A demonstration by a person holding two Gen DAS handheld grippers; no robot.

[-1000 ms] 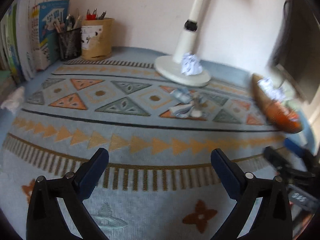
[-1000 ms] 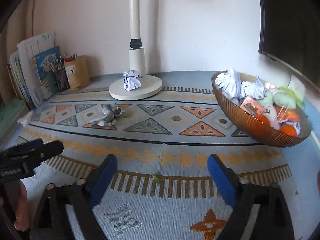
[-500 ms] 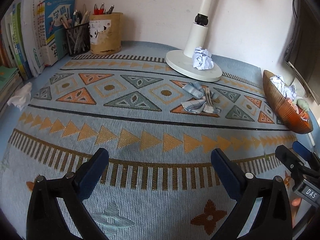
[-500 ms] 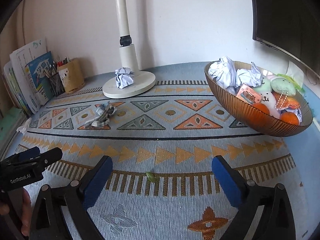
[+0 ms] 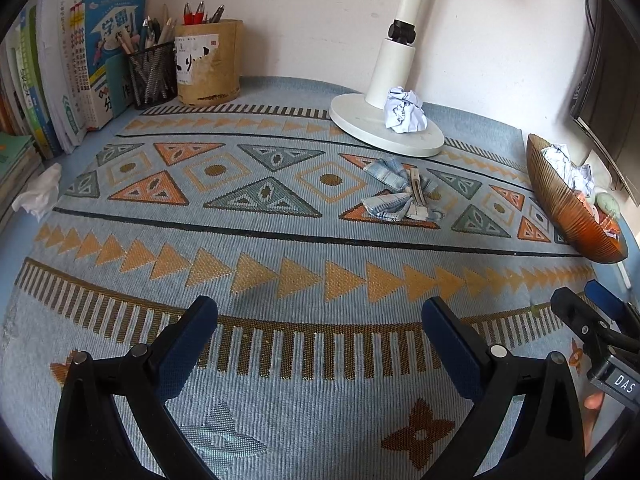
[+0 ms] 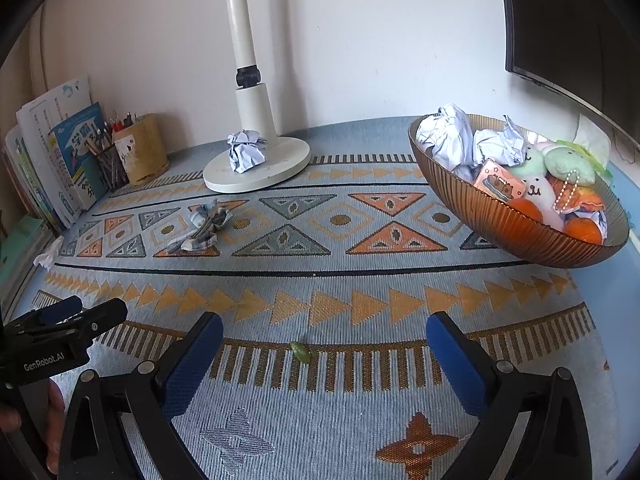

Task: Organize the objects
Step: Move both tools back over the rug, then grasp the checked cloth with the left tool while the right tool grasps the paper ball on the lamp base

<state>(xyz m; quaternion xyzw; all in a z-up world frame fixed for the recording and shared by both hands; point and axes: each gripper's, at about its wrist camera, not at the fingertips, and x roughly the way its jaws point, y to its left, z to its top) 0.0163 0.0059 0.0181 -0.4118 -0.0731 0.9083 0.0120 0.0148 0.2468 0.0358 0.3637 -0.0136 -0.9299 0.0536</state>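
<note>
A crumpled paper ball (image 5: 404,110) (image 6: 246,151) sits on the white lamp base (image 5: 360,126) (image 6: 280,160). A blue plaid bow hair clip (image 5: 400,194) (image 6: 202,228) lies on the patterned mat in front of it. An amber ribbed bowl (image 6: 492,216) (image 5: 560,204) at the right holds paper balls, plush toys and oranges. A small green bit (image 6: 300,351) lies near my right gripper. My left gripper (image 5: 320,332) and right gripper (image 6: 324,344) are both open and empty, low over the mat's near part.
Books (image 5: 60,80), a mesh pen cup (image 5: 152,72) and a tan pen holder (image 5: 208,62) stand at the back left. A white tissue (image 5: 38,194) lies at the left edge. A dark monitor (image 6: 568,28) hangs at the right.
Both views have shifted and sharpened as the grippers pulled back a little and rose. Both stay open; no object has moved.
</note>
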